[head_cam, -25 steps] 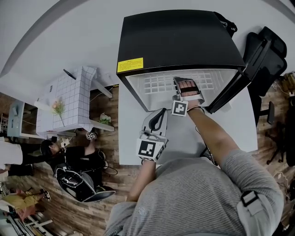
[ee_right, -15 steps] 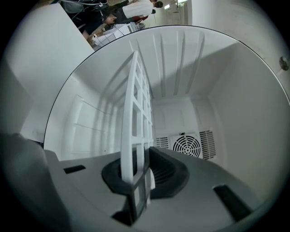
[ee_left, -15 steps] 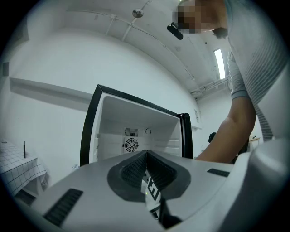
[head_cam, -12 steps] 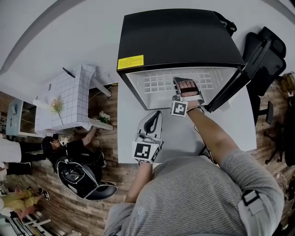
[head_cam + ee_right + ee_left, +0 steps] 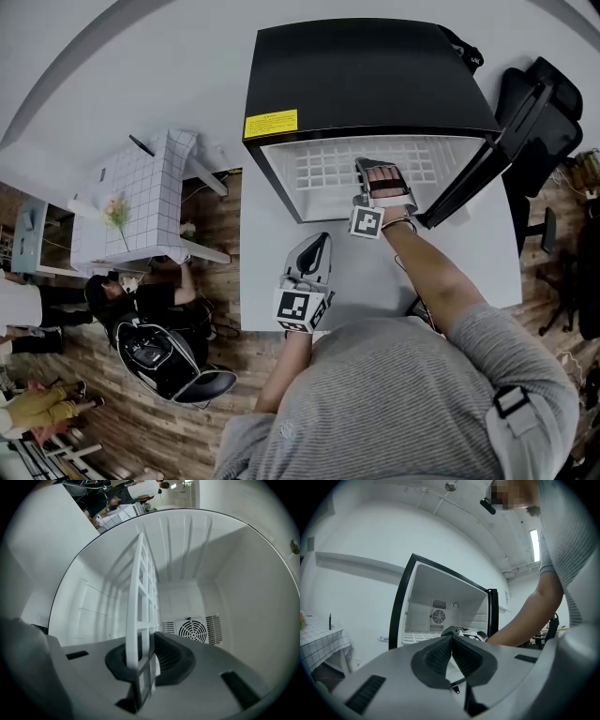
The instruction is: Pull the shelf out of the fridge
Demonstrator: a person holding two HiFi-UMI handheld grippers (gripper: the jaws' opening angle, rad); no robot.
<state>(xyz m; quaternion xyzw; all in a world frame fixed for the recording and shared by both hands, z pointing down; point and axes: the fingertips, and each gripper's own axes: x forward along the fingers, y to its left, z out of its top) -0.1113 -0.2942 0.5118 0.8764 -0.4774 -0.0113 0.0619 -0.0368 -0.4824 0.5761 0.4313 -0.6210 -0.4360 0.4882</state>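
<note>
At the front of the open fridge [image 5: 366, 75], your right gripper [image 5: 372, 171] reaches into the white cavity and is clamped on the shelf [image 5: 323, 169], a white grid panel. Right gripper view: both dark pads press on the shelf's front edge, one from each side, with the grid running away from the camera toward the fan grille [image 5: 193, 630] in the back wall. The shelf sits inside the fridge, its front edge at the opening. Head view: the fridge is a small black unit that stands on a white table [image 5: 272, 281]; its door [image 5: 487, 159] hangs open at the right, and a yellow label [image 5: 270, 123] sits on the upper front edge. Your left gripper [image 5: 319, 242] is over the table top in front of the fridge, well apart from the shelf and pointing toward the opening. Left gripper view: its jaws are pressed together with nothing between them, and your right forearm [image 5: 525, 620] crosses the frame toward the cavity. To the left of the table stands a small table with a checked cloth [image 5: 141, 197].
</note>
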